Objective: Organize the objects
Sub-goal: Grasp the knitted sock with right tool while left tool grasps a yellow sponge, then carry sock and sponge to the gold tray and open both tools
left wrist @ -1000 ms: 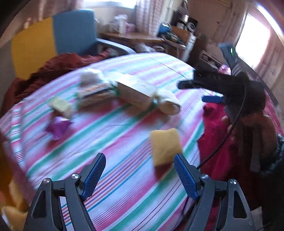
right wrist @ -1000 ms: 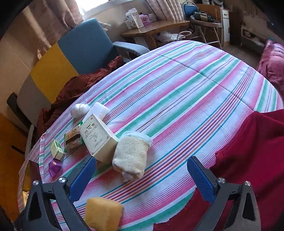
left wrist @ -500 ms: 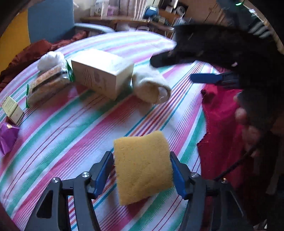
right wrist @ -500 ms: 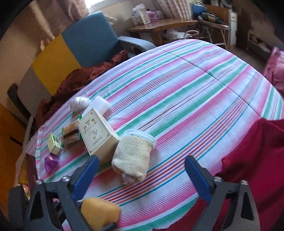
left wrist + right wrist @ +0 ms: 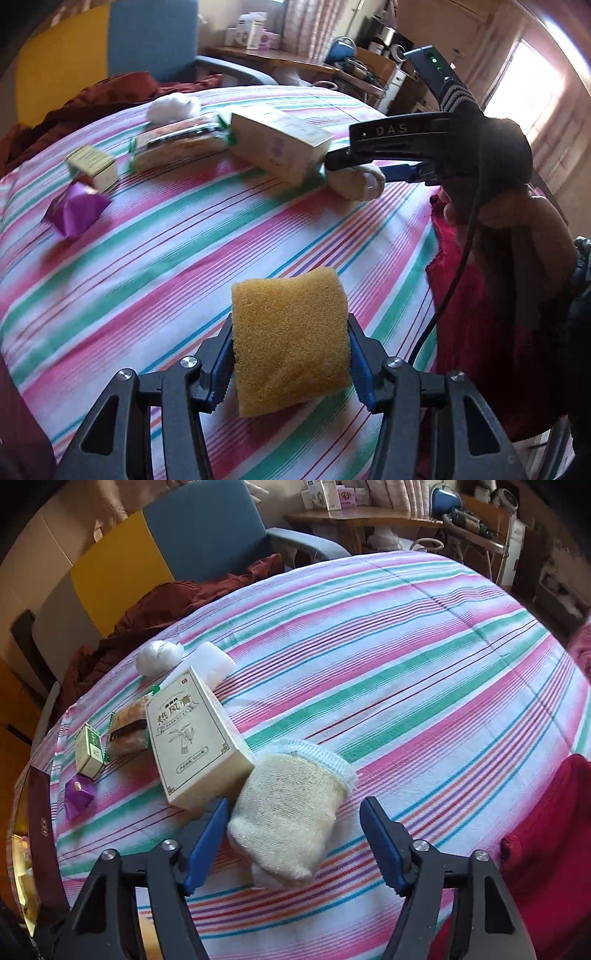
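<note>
A yellow sponge (image 5: 290, 343) sits between the blue pads of my left gripper (image 5: 290, 332). Its jaws are closing and both pads press the sponge's sides, just above the striped tablecloth (image 5: 166, 266). In the right wrist view a cream knitted mitt (image 5: 291, 812) lies on the cloth between the fingers of my right gripper (image 5: 295, 808). Those jaws are closing too, but a gap shows on the right side, so the pads do not grip it. The left wrist view shows the right gripper (image 5: 354, 162) held by a hand over the mitt (image 5: 356, 181).
A cream carton (image 5: 192, 738) lies against the mitt. Left of it are a snack packet (image 5: 127, 725), a small green box (image 5: 88, 751) and a purple wrapper (image 5: 77, 794). A white wad (image 5: 159, 655) and white block (image 5: 218, 662) lie behind. A red cloth (image 5: 546, 830) covers the near right edge.
My left gripper came down around the yellow sponge and closed onto it. My right gripper moved in over the cream mitt, and its jaws narrowed around it.
</note>
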### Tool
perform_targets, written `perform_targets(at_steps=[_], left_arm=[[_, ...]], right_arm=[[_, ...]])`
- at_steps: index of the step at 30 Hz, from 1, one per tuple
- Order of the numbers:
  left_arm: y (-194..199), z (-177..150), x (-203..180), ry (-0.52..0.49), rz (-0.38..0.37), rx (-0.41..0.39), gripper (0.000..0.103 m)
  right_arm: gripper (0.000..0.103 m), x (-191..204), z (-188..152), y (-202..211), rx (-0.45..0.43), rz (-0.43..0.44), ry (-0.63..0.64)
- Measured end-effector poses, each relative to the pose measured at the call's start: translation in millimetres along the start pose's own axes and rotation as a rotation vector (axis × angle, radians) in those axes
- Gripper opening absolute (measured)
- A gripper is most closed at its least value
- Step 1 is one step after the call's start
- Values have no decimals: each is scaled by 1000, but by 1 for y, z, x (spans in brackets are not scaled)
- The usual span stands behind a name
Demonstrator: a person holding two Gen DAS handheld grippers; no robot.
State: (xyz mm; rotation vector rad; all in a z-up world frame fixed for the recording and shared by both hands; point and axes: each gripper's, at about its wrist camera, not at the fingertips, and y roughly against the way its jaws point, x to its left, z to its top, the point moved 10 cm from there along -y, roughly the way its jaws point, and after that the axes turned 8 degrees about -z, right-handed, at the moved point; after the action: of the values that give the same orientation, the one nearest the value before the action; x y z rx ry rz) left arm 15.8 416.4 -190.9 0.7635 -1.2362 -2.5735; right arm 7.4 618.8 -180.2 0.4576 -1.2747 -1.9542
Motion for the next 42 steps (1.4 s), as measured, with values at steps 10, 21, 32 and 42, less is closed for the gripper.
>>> perform_targets(at_steps=[10, 21, 32, 42], left_arm=[[12, -11, 7, 23, 51, -10, 53], [107, -14, 42, 119, 197, -184, 53], [204, -36, 97, 284, 299, -356, 53], [282, -97, 153, 481, 387, -475, 53]], right_arm=[[54, -3, 3, 12, -36, -65, 30], [54, 19, 26, 66, -236, 13, 64], [54, 99, -4, 97, -264, 153, 256], [54, 216, -58, 133, -227, 348, 437]])
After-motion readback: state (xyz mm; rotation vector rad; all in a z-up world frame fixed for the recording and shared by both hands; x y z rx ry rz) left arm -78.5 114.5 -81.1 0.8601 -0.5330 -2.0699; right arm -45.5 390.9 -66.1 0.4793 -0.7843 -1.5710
